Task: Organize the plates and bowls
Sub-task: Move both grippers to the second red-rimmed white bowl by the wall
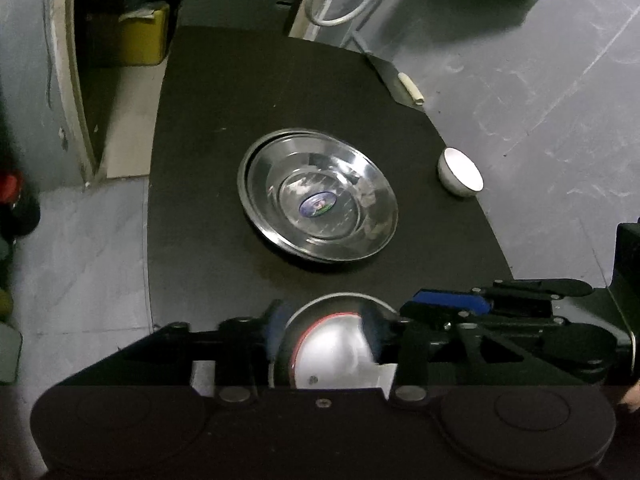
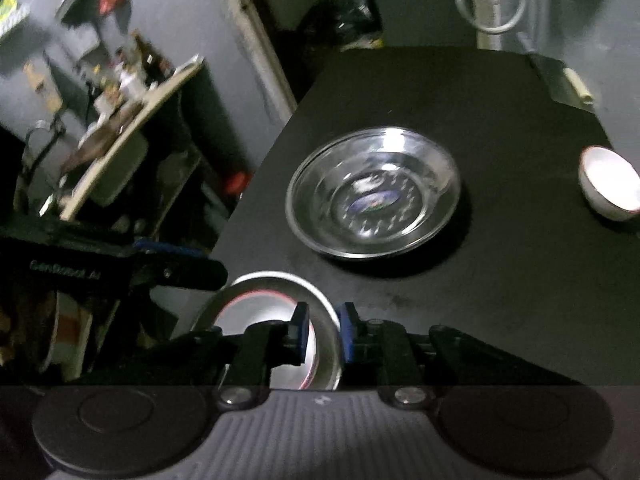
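Both jaws part-open around the bowl (image 2: 276,328) rim.

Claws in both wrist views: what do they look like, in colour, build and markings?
Both are black, angular linkage frames with silver screws and blue pads on the fingertips. The left claw sits above a dark housing with two round discs. The right claw sits above a grey ribbed housing, also with two discs. In the right wrist view, the left claw's frame carries pale lettering, too blurred to read. No cables or sleeves show.

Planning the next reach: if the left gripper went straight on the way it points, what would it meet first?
Probably the stacked steel plates mid-table, directly ahead of the left gripper; depth is uncertain, and the red-rimmed bowl already sits between its fingers.
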Demonstrator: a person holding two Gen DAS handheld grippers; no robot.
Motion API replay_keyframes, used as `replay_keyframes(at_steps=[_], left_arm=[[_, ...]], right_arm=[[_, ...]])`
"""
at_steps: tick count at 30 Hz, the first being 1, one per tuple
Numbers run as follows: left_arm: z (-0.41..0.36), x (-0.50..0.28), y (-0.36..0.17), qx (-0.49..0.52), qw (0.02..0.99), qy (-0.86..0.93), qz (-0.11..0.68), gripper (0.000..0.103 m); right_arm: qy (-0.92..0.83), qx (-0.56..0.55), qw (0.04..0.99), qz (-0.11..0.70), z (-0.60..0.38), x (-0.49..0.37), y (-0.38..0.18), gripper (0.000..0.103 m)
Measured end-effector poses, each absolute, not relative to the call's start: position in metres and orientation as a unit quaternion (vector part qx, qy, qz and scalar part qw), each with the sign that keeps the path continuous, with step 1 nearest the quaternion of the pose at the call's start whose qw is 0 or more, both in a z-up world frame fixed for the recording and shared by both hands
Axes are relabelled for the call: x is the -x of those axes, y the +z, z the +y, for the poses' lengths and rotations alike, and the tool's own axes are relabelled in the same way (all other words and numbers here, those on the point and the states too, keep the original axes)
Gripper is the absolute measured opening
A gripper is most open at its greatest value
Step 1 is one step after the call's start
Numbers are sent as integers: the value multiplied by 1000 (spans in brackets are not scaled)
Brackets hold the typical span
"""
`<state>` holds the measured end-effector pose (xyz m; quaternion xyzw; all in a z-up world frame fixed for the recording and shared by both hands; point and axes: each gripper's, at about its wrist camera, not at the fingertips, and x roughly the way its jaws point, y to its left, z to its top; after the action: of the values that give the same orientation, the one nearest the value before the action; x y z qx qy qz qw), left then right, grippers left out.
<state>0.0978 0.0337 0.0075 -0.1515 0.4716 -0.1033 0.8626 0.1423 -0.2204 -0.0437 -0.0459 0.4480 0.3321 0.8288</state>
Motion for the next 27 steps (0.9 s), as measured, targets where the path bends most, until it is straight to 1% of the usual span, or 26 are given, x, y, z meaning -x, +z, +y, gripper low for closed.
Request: replay_keyframes(at_steps=[2, 4, 6, 7, 8, 9, 10, 11, 12, 14, 15, 16, 18, 20, 23, 27], left_arm=[[28, -102, 10, 136, 863, -107, 475, 66], [22, -106, 11, 127, 862, -110, 479, 69], [18, -110, 12, 121, 860, -112, 482, 76], [16, -112, 14, 116, 860, -112, 484, 78], [14, -115, 15, 112, 860, -112, 485, 81], [12, -118, 15, 107, 859, -111, 487, 84], [10, -121, 16, 103, 858, -111, 490, 85], [8, -126, 16, 99, 856, -111, 495, 87], [4, -131, 16, 93, 854, -108, 500, 88], [-5, -143, 17, 77, 850, -100, 511, 89], [-8, -149, 18, 71, 851, -98, 512, 91], [-12, -156, 20, 66, 851, -98, 512, 93], [-22, -169, 24, 59, 851, -106, 511, 100], [-34, -182, 29, 52, 853, -118, 506, 102], [-51, -203, 34, 32, 857, -128, 498, 102], [-74, -235, 41, 3, 869, -140, 475, 102]], right_arm=[[325, 29, 834, 444, -228, -145, -44, 25], [319, 17, 838, 443, -233, -148, -45, 26], [312, 3, 842, 440, -239, -151, -46, 32], [307, -3, 845, 437, -243, -152, -47, 35], [301, -10, 850, 433, -248, -154, -47, 41], [294, -18, 855, 427, -252, -155, -47, 52], [287, -31, 861, 419, -258, -156, -47, 57], [281, -47, 867, 409, -264, -158, -47, 66], [272, -64, 873, 399, -271, -160, -48, 73], [248, -88, 887, 380, -284, -164, -49, 80], [237, -97, 892, 373, -288, -166, -50, 85], [226, -106, 897, 365, -293, -168, -52, 88], [200, -119, 908, 350, -301, -171, -55, 99], [177, -129, 917, 333, -310, -174, -58, 103], [145, -141, 927, 317, -321, -183, -64, 103], [118, -170, 923, 325, -334, -199, -79, 103]])
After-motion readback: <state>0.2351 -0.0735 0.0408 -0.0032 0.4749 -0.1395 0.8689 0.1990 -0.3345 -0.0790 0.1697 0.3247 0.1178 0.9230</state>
